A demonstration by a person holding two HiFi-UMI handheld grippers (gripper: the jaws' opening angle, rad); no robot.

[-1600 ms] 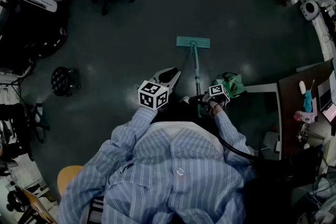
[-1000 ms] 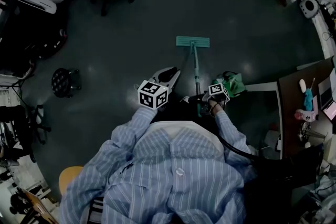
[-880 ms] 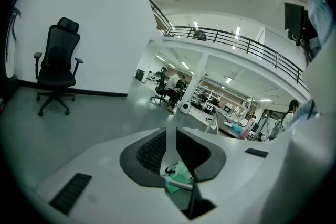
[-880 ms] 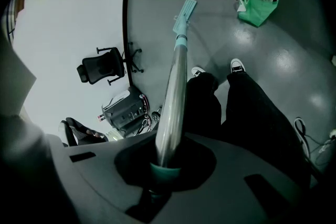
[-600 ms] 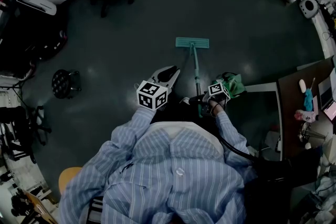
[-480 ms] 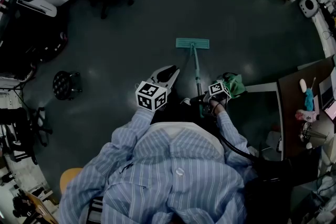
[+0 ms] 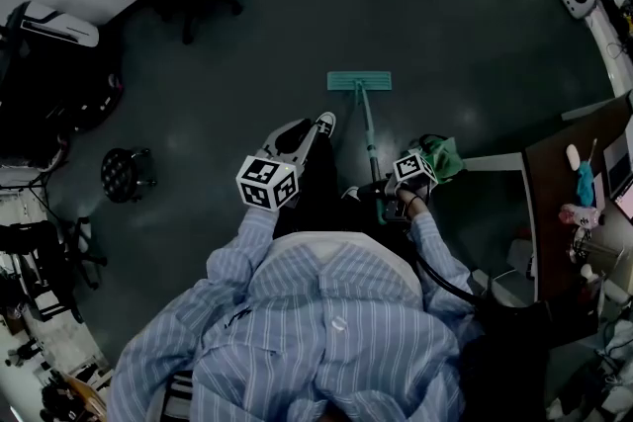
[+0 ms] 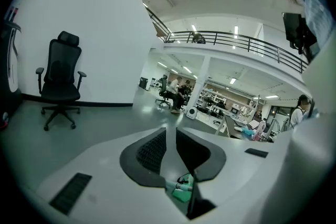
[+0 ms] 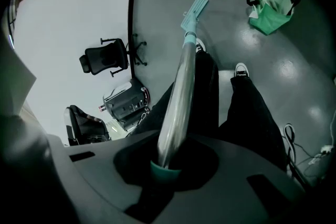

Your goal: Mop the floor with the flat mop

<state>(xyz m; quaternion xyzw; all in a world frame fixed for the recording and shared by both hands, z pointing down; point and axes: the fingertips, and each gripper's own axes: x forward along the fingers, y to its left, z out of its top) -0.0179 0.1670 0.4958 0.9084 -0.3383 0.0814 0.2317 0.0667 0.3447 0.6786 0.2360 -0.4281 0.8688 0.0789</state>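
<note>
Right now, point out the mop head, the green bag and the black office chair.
mop head (image 7: 360, 81): head view, middle of the teal pad.
green bag (image 9: 269, 13): right gripper view, centre of its crumpled body.
black office chair (image 8: 63, 71): left gripper view, on the backrest.

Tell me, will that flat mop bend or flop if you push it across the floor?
Probably not: the flat mop has a straight, metal-looking pole that looks stiff. Its thin head lies flat on the shiny floor, so it should slide easily. Only the right gripper clamps the pole's end, so the head may wobble a little.
</note>
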